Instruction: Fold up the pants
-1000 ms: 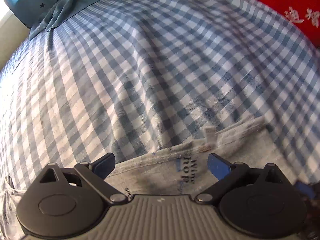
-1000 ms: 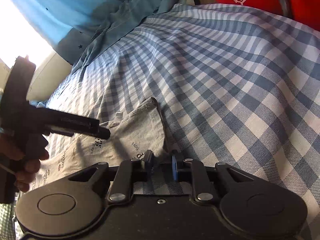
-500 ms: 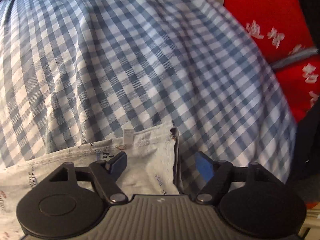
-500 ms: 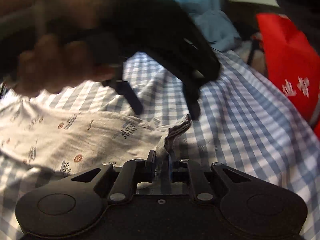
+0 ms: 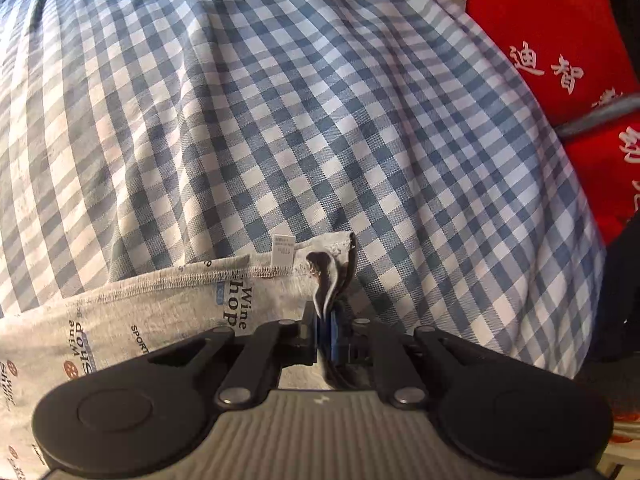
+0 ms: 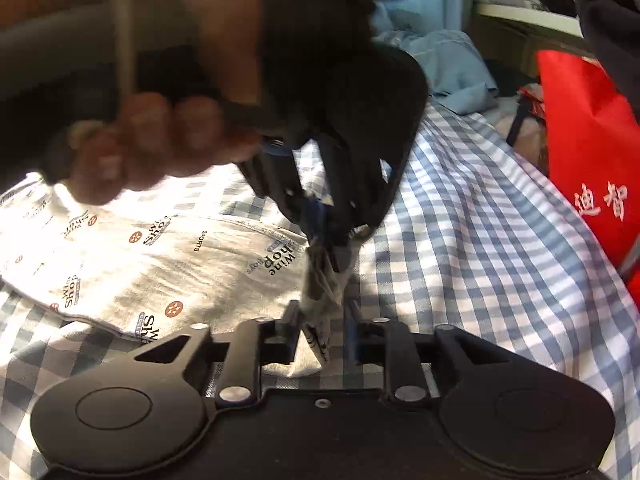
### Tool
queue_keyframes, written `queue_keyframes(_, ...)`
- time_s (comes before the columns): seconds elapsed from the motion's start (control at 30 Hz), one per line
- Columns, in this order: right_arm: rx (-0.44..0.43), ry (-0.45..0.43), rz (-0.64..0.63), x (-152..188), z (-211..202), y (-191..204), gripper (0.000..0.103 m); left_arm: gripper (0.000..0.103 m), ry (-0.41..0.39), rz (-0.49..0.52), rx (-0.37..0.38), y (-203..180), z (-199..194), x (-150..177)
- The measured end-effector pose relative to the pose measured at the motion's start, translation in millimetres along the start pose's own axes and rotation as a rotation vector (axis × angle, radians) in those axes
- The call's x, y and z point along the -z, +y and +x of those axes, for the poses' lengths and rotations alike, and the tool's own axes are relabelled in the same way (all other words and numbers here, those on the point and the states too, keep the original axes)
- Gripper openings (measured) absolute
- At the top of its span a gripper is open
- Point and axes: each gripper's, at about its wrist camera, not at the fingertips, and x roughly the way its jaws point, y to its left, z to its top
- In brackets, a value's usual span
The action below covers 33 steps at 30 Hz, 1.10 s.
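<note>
flat across the blue-and-white checked bedsheet (image 5: 280, 120) lay the grey printed pants (image 6: 168, 264), their fabric scattered with small logos and words such as "wine shop" and "sports". one end of them, with a stitched hem and a little white care label (image 5: 282, 251) standing up from it, was gathered into a bunched corner, and both tools met at that corner. the left gripper (image 5: 325, 334) was clamped on the bunch: its jaws had just been closing, and in the left wrist view the blue pads pressed a narrow fold of grey cloth between them, the fold rising above the fingertips in a dark-lined ridge. in the right wrist view that same gripper came down steeply from above, gripped by the person's left hand (image 6: 156, 148), which was blurred. the right gripper (image 6: 322, 328) sat just below it with the same twisted corner of cloth standing between its fingers; its jaws had just been opening, a gap showed on either side of the cloth, and the pads no longer pressed it. the rest of the pants spread away to the left over the sheet, sunlit in patches. beyond the bed's far edge stood a red bag (image 6: 588, 152) printed with white chinese characters, and a crumpled light blue garment (image 6: 448, 64) lay at the head of the sheet.
</note>
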Motion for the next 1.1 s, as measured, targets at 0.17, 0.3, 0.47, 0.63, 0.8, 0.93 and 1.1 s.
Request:
queue_keyframes(0.17,-0.017,-0.014,-0.007,-4,-3,5,0.032,0.006,-0.015,-0.025,0.036,14,-10,4)
queue_keyframes(0.3,-0.058,-0.052,-0.047,-12,-11,19,0.012,0.005,-0.04,-0.052,0.068,35,-27,13)
queue_keyframes(0.47,-0.126,-0.08,-0.125,-23,-27,53,0.008,0.005,-0.073,-0.081,0.119,74,-56,34)
queue_keyframes(0.63,-0.203,-0.083,-0.189,-39,-37,97,0.008,0.005,-0.114,-0.074,0.115,120,-87,57)
queue_keyframes(0.8,-0.282,-0.062,-0.257,-50,-31,147,0.008,0.005,-0.128,-0.105,0.083,176,-106,84)
queue_keyframes(0.93,-0.328,-0.026,-0.301,-54,-21,186,0.007,0.005,-0.12,-0.145,0.08,217,-103,101)
queue_keyframes(1.1,-0.359,0.047,-0.342,-51,8,233,0.007,0.005,-0.106,-0.15,0.058,258,-85,118)
